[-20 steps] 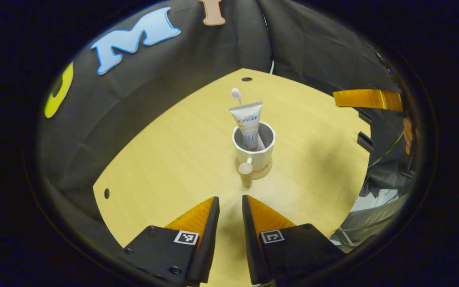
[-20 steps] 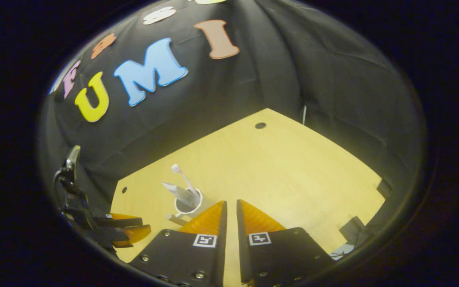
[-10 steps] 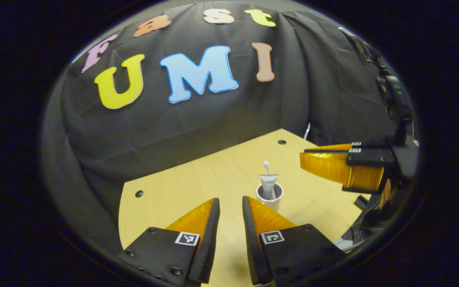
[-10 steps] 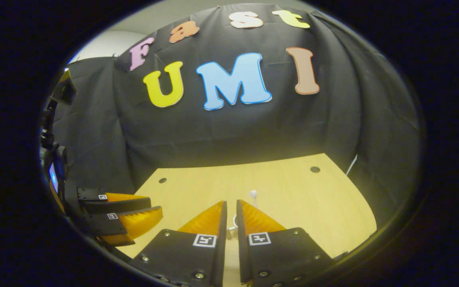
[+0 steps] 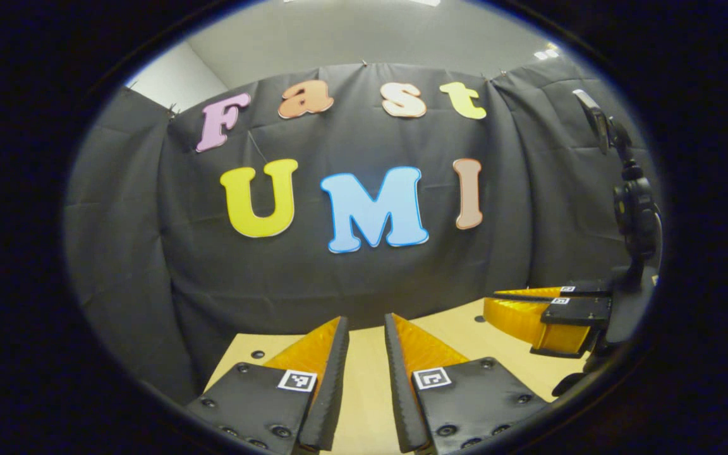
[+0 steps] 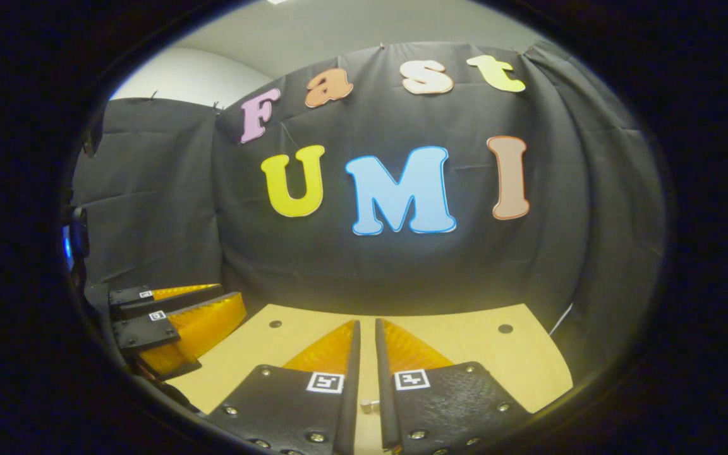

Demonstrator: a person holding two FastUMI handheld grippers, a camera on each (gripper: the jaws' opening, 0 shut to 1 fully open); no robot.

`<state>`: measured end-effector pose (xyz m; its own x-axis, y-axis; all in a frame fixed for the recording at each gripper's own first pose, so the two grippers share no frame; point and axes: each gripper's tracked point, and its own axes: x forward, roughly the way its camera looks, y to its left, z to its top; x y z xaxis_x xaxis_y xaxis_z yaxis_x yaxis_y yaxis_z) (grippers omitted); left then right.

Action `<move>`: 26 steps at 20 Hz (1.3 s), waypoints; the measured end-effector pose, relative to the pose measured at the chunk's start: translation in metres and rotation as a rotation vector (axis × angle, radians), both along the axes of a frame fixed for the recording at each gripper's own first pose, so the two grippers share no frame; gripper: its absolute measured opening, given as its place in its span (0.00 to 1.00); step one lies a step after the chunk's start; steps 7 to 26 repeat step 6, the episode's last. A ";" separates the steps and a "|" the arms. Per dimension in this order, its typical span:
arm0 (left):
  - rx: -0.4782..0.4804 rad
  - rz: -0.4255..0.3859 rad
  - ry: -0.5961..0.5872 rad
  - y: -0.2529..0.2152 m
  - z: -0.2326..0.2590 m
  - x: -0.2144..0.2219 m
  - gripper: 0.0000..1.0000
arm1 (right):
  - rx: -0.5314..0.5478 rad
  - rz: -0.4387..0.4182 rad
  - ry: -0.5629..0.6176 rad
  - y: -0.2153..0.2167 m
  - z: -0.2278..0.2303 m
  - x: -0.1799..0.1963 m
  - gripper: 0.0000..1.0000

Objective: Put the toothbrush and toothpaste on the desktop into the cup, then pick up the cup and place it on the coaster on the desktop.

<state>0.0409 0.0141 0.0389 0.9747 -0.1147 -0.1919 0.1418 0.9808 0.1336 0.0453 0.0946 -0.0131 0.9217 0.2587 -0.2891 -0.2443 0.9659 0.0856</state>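
In the left gripper view, the left gripper (image 5: 366, 325) sits at 6 o'clock, raised and level, pointing at the black cloth booth wall (image 5: 339, 272). Its two fingers stand nearly together with a narrow gap, and nothing is between them. Beneath and beyond them runs a strip of the pale wooden desktop (image 5: 364, 379), with small dark round holes near its far edge. At 4 o'clock the right gripper (image 5: 497, 303) reaches in from the side above the desktop, its fingers lying close together, empty; a black mount (image 5: 632, 208) rises behind it at 3 o'clock.

In the right gripper view, the right gripper (image 6: 364, 328) is at 6 o'clock, also aimed at the cloth wall, its fingers almost touching with only a slit left, gripping nothing. In that slit, low down, shows a small pale bit (image 6: 367, 406); I cannot tell what it is. The cup, toothbrush, toothpaste and coaster cannot be placed from either view. At 8 o'clock the left gripper (image 6: 225, 300) hovers over the desktop's (image 6: 497, 360) near-left edge, fingers close together and empty.
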 end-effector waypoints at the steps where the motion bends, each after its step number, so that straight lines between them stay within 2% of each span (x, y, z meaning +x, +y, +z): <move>1: -0.011 0.012 -0.025 0.001 0.004 0.000 0.46 | 0.001 -0.007 -0.012 -0.002 0.004 0.000 0.15; 4: -0.033 0.049 -0.064 0.000 0.011 -0.002 0.52 | 0.024 0.004 -0.025 0.000 0.008 0.007 0.16; 6: -0.033 0.072 -0.074 0.003 0.015 -0.003 0.51 | 0.023 0.008 -0.026 -0.001 0.004 0.008 0.17; 26: -0.033 0.072 -0.074 0.003 0.015 -0.003 0.51 | 0.023 0.008 -0.026 -0.001 0.004 0.008 0.17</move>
